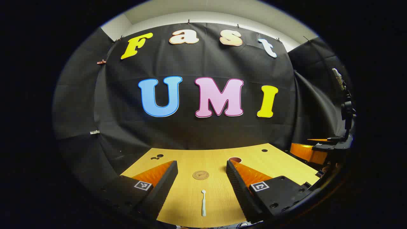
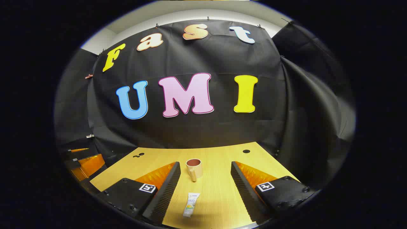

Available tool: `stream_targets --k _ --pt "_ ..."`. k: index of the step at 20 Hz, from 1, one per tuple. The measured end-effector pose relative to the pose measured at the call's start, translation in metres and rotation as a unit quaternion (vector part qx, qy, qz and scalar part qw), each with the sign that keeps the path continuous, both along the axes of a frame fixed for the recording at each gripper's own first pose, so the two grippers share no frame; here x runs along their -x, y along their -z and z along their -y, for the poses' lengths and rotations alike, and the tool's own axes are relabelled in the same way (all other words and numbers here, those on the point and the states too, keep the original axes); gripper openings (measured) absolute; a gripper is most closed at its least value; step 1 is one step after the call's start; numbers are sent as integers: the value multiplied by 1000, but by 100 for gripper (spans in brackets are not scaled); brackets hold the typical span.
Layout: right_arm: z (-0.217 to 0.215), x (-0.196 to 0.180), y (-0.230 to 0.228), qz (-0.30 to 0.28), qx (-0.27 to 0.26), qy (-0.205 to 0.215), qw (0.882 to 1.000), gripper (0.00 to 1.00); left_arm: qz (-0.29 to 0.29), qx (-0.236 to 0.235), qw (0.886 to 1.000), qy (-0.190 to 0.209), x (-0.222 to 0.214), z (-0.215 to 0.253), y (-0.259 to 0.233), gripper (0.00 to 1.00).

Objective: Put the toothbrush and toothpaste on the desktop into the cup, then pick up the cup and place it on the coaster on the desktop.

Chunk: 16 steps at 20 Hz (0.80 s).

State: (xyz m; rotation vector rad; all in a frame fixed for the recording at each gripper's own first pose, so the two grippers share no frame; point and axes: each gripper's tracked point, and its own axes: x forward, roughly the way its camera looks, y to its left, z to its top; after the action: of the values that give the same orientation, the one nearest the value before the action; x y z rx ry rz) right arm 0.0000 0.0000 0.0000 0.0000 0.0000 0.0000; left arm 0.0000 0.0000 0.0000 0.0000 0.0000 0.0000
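Left gripper view showed the left gripper spread apart over the slim, light, stiff toothbrush, best pinched mid-handle, with the coaster beyond, while the right gripper, also apart, framed the soft, squashy toothpaste nearby and the rigid cup farther off.

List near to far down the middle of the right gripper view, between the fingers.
Toothpaste → cup → desk's far edge → black cloth wall.
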Motion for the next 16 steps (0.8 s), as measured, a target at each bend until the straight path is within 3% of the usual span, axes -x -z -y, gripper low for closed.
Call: stream_targets --k 16 --pt "-12 -35 41 -74 6 -13 997 98 -17 -3 1000 7 -20 0 17 97"
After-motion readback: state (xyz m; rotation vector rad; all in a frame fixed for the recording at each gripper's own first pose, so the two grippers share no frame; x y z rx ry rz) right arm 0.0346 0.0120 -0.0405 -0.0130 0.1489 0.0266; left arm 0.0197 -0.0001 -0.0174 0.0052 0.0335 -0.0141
